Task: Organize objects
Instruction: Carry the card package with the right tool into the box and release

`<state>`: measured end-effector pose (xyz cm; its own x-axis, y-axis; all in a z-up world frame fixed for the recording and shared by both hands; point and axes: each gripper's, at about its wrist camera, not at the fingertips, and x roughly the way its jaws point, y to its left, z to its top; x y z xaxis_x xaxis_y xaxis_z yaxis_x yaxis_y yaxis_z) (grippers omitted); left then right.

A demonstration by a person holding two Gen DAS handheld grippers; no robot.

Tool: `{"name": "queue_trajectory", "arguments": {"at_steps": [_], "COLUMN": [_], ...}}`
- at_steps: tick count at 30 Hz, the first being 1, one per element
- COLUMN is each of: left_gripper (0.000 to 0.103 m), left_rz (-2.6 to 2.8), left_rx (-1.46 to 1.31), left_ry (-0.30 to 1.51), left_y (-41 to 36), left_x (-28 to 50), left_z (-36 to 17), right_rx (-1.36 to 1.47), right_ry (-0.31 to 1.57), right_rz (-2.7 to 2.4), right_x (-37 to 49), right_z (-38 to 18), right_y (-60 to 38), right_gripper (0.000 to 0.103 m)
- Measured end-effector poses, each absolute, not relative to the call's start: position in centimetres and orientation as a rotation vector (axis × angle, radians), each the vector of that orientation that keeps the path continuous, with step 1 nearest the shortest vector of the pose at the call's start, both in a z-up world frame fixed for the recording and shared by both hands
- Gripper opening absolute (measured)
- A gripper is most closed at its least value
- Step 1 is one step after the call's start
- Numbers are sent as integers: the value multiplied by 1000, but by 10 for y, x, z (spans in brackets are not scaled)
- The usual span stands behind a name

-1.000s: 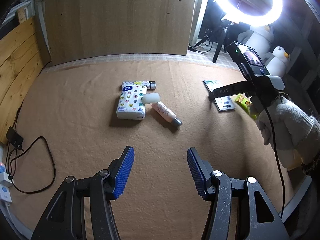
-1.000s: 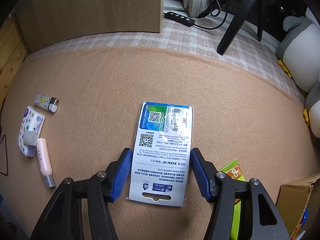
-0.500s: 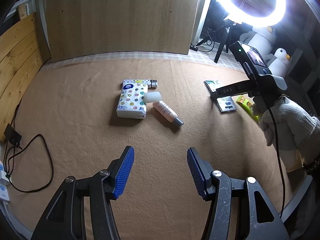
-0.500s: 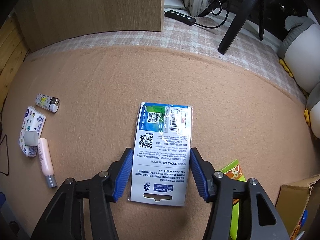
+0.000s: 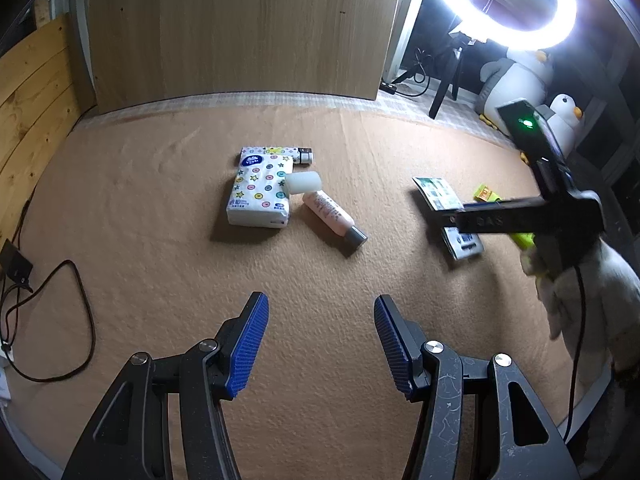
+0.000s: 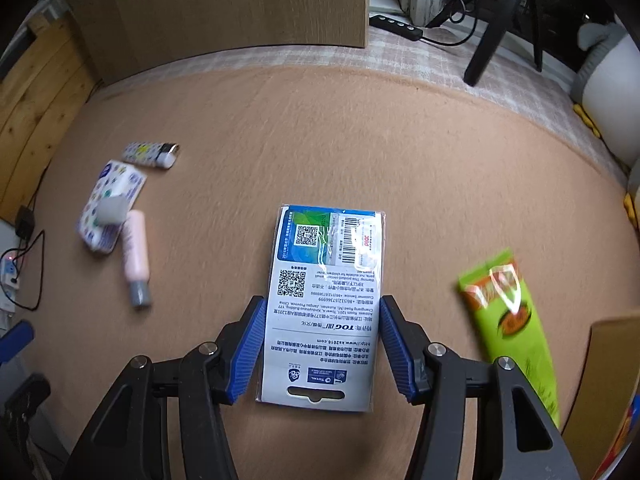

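Blister card [image 6: 326,304] lies flat on the mat between the right gripper's [image 6: 320,344] parted jaws, unclamped; view has shifted since earlier, pickup pending. Left gripper [image 5: 320,344] hovers released.

A glaring ring light [image 5: 506,4] casts leftward shadows; the right wrist view is motion-blurred, fisheye edges dark.

Probably home — plush penguins [image 5: 516,80], ring light [image 5: 505,4]

Tan felt mat [image 5: 160,208] spread ahead of your grippers, pale wood panel [image 5: 240,28] upright beyond it, plank wall [image 5: 36,80] to your left, ring light [image 5: 504,0] glaring upper right, 2 plush penguins [image 5: 516,80] beneath.
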<state>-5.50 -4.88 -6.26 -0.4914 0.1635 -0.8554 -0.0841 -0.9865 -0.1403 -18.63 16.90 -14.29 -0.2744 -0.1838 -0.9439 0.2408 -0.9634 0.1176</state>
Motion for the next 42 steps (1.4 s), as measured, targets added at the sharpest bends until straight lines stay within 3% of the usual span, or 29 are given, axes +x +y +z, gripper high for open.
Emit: {"name": "queue_trajectory", "arguments": {"at_steps": [11,20,30,42], "left_gripper": [59,59,59,59], "left_rz": [2569,2564,2571,2585], "left_rx": [-1502,-1504,-1512,-1498], "left_ry": [-126,-122,-90,-55], "left_y": [-32,-15,4,20], "left_x": [-58,-59,-60,-57], "left_z": [-64,-64,-63,-55], "right_rx": [1595,1541,1623,1676], "right_ry": [17,-31,-162,-162], "right_rz": [-2384,-2561,-2713,-2735], "right_x": [-128,-99,-85,-87], "right_z": [-109,-66,-68,-80], "right_y": [192,278,384,412], "right_gripper": [52,52,52,52]}}
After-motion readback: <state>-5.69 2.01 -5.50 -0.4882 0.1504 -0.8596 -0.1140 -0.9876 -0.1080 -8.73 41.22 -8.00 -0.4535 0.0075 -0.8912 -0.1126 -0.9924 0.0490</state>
